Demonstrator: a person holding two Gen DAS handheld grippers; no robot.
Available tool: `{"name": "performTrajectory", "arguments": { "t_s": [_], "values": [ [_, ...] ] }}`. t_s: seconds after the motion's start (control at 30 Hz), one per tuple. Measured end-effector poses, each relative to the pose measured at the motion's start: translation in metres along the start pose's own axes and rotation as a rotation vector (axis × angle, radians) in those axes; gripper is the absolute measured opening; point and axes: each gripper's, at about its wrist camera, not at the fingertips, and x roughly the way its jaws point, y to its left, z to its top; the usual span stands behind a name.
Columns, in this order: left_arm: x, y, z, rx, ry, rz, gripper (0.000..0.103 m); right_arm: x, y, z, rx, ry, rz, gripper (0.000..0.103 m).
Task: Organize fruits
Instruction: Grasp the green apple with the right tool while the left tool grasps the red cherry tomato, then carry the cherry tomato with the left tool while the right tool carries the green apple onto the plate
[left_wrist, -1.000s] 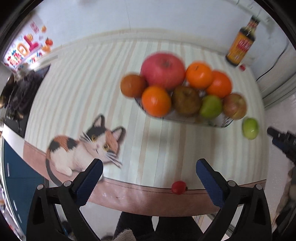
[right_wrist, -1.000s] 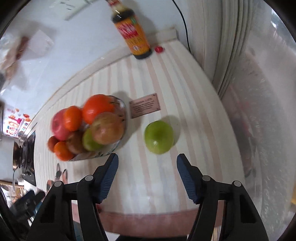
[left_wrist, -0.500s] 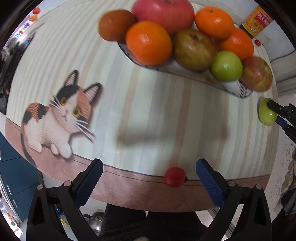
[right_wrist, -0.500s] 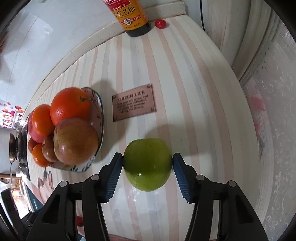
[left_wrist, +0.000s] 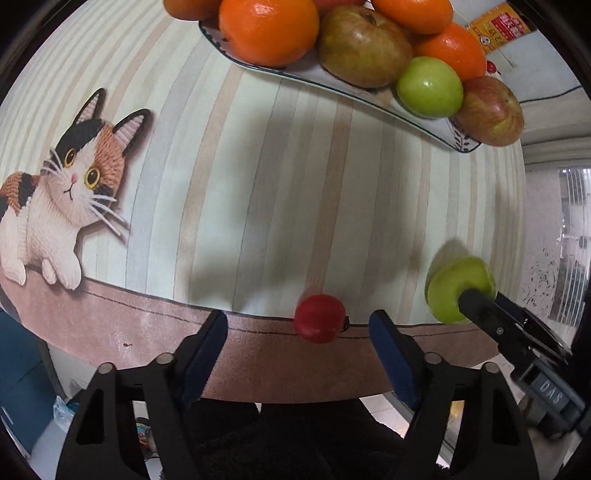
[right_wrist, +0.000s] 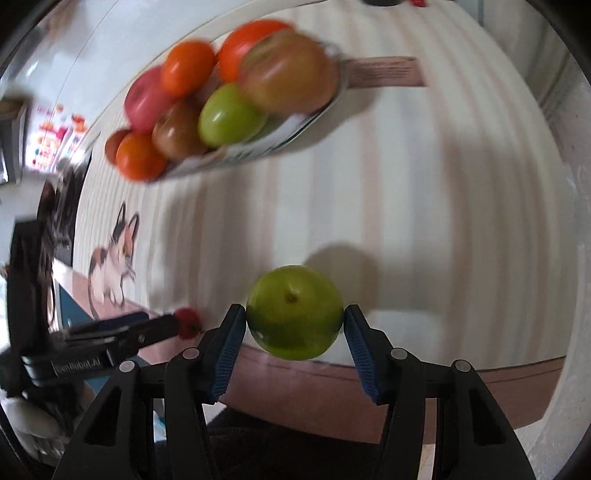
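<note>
Since earlier frame: right tool (right_wrist: 294, 322) clamped on green apple (right_wrist: 294, 312); left tool (left_wrist: 298, 334) jaws closing, still unclamped around small red fruit (left_wrist: 320, 323), fruit at 1 o'clock of centre. Centre it before squeezing; carry apple to plate (left_wrist: 354, 95), 12 o'clock.

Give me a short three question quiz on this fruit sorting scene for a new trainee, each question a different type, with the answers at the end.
1. True or false: the right gripper is shut on a green apple.
2. Which small fruit lies between the left gripper's open jaws, untouched? A) an orange B) a red cherry tomato C) a banana
3. Fill in: the other fruits sit piled on a ___.

Key: 1 true; 2 B; 3 plate.
</note>
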Motion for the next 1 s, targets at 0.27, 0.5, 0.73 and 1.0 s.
{"name": "performTrajectory", "arguments": {
  "t_s": [0.27,0.5,0.73,1.0],
  "values": [
    [0.02,-0.033,0.002,0.086,0.037,0.026,0.048,0.001,0.008,-0.002,-0.023,-0.006,-0.017,0.058],
    [0.024,-0.051,0.006,0.138,0.039,0.056,0.03,-0.001,0.007,0.003,-0.021,-0.006,-0.034,0.058],
    [0.01,-0.052,0.014,0.14,0.008,0.042,0.029,0.0,0.012,0.008,-0.024,-0.011,-0.04,0.058],
    [-0.036,-0.034,0.022,0.112,-0.074,-0.024,0.029,-0.033,0.028,0.033,-0.024,-0.085,0.038,0.058]
  ]
}}
